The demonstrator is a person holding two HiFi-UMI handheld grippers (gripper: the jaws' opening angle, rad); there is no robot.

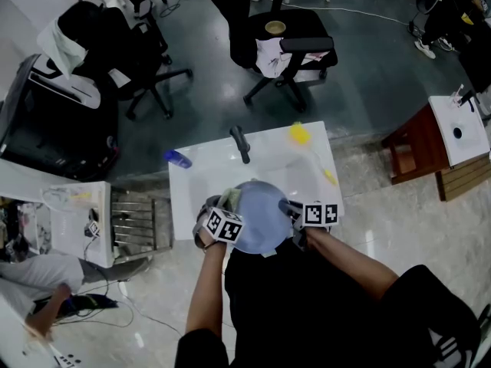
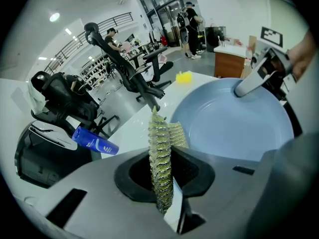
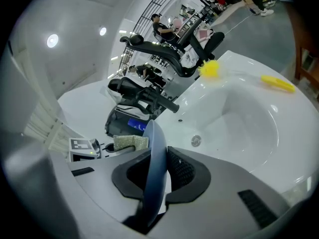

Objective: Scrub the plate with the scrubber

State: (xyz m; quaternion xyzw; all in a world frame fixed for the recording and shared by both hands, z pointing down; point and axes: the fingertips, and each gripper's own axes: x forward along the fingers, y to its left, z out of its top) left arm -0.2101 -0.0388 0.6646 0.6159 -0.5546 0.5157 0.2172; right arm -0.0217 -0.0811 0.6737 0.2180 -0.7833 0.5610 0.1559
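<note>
**A:** Starting at the left, what is the left gripper [image 1: 222, 222] doing?

**B:** Its jaws are pinched on the scrubber [image 2: 160, 163], which stands on edge between them. The free end pokes forward, so my guess is that end is meant to meet the plate [image 1: 261, 219]. It sits at the plate's 9 o'clock rim.

**A:** And the plate itself?

**B:** It is held over the near edge of the white sink [image 1: 311, 156], face tilted toward the scrubber. Presumably that way any drips fall into the basin.

**A:** What holds it?

**B:** The right gripper [image 3: 159, 176], at 3 o'clock, has its jaws clamped on the rim, which runs edge-on between the pads. Gripping the rim leaves the whole face clear for scrubbing.

**A:** Anything else nearby?

**B:** A blue bottle [image 1: 177, 158] lies at 10 o'clock and a yellow brush [image 1: 299, 134] at 1 o'clock, both well clear of the plate.
</note>
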